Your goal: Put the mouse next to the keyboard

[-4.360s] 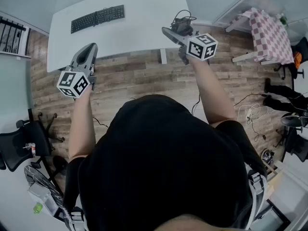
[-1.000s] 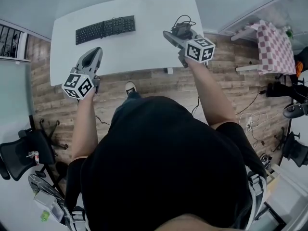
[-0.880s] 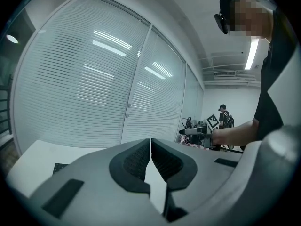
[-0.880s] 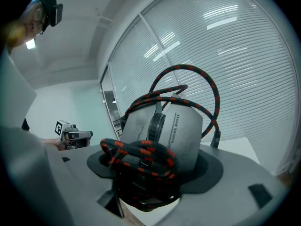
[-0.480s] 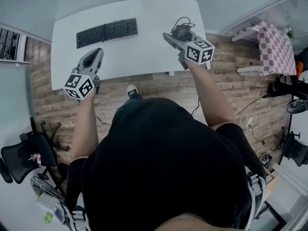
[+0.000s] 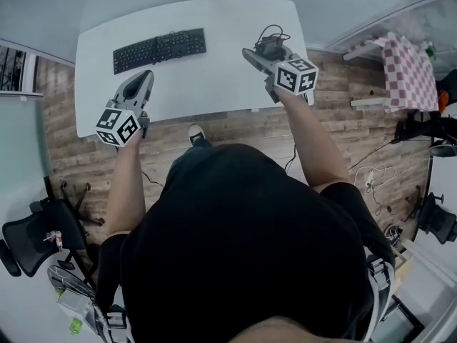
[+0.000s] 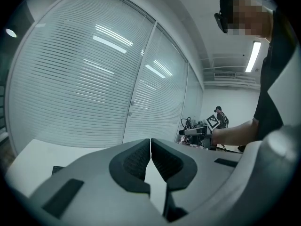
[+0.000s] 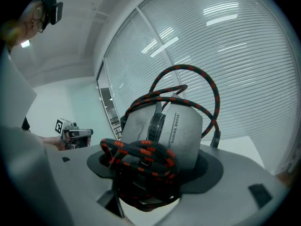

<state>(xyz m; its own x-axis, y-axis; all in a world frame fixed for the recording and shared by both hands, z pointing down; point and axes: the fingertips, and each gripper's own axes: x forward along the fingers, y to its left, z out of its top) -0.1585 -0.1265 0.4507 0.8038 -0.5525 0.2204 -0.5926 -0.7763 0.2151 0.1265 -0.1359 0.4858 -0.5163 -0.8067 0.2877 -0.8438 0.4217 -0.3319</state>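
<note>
The right gripper [image 6: 257, 54] was held over the right end of the white tabletop [image 6: 214, 84], its jaws clamped on the grey mouse [image 8: 174, 126], with the mouse's black-and-red braided cable [image 8: 136, 152] bunched and looped around it. The keyboard [image 6: 160, 48] lay on the far left part of the tabletop, well apart from the mouse. The left gripper [image 7: 150, 149] hung over the near left edge with its jaws together and nothing between them.

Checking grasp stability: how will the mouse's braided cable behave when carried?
The cable looks floppy: it lies bunched in loose coils over the mouse, so it will probably sag or swing. One loop arches free, so it might snag when set on the table. The mouse itself looks rigid, likely steady in the right hand-held gripper.
</note>
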